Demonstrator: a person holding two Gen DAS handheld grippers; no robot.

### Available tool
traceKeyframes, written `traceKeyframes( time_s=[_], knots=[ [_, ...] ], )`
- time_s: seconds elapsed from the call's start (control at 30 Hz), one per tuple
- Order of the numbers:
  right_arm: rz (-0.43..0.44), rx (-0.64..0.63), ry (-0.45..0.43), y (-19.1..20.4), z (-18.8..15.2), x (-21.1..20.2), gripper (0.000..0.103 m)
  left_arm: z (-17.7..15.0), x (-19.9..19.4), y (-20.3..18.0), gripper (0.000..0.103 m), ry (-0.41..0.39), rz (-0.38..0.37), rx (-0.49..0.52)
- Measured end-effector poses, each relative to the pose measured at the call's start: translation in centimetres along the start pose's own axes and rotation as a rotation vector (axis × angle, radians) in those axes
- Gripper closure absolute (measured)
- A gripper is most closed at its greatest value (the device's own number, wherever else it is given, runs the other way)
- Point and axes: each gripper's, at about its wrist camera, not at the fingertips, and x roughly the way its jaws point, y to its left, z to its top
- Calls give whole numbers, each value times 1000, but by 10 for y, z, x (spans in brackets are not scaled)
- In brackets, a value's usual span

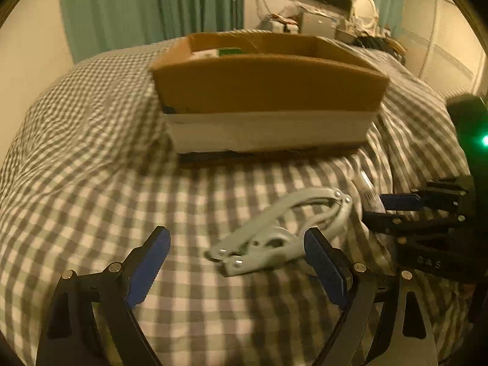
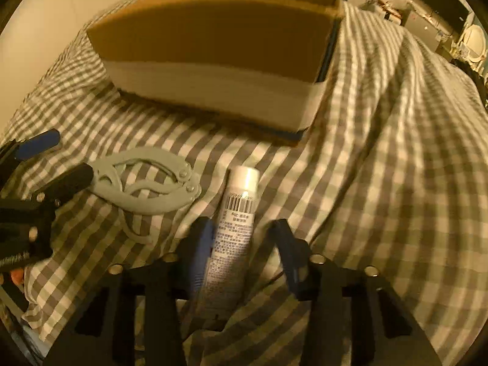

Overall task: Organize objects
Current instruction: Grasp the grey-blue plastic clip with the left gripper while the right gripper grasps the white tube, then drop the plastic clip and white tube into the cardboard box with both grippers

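Observation:
A pale green plier-like hand tool lies flat on the checked bed cover. My left gripper stands wide open over it, with the tool between the blue pads and the right pad close against its handle. Beside the tool lies a white tube with a barcode label. My right gripper straddles the tube: the left finger is against it, and a strip of cloth shows before the right finger. In the left wrist view the right gripper and the tube are at the right edge.
An open cardboard box with a white lower band sits on the bed just behind both objects, something green inside it. In the right wrist view the left gripper is at the far left. Green curtains and a cluttered desk stand beyond the bed.

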Motion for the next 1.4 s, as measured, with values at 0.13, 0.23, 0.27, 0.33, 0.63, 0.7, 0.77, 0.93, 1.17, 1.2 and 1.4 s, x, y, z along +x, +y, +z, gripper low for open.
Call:
traceKeyframes(
  time_s=[0.13, 0.23, 0.27, 0.33, 0.63, 0.7, 0.77, 0.93, 1.17, 1.2, 1.4],
  knots=[
    [8, 0, 16, -1, -2, 5, 77, -6, 9, -18, 11, 38, -40, 70],
    [24, 24, -21, -7, -5, -6, 78, -6, 19, -31, 11, 69, -42, 140],
    [28, 30, -35, -9, -6, -10, 78, -5, 23, -34, 11, 76, -42, 153],
    [39, 35, -52, -15, -6, -17, 78, -4, 32, -39, 11, 92, -26, 173],
    [43, 38, -64, -12, -10, -25, 78, -2, 40, -37, 30, 123, -123, 131],
    [43, 39, -70, -11, -11, -27, 78, -4, 32, -38, 37, 112, -122, 132],
    [43, 40, -77, -10, -10, -30, 78, -7, 24, -39, 40, 100, -120, 135],
    [46, 36, -102, -7, -13, -44, 78, -15, 0, -38, 41, 82, -147, 114],
    [41, 35, -137, -3, -18, -62, 78, -13, -33, -16, 41, 34, -162, 90],
    [39, 34, -142, -2, -19, -63, 78, -11, -35, -16, 41, 30, -162, 89],
    [36, 25, -173, 2, -24, -81, 78, -8, -56, -28, 41, -11, -159, 90]
  ],
)
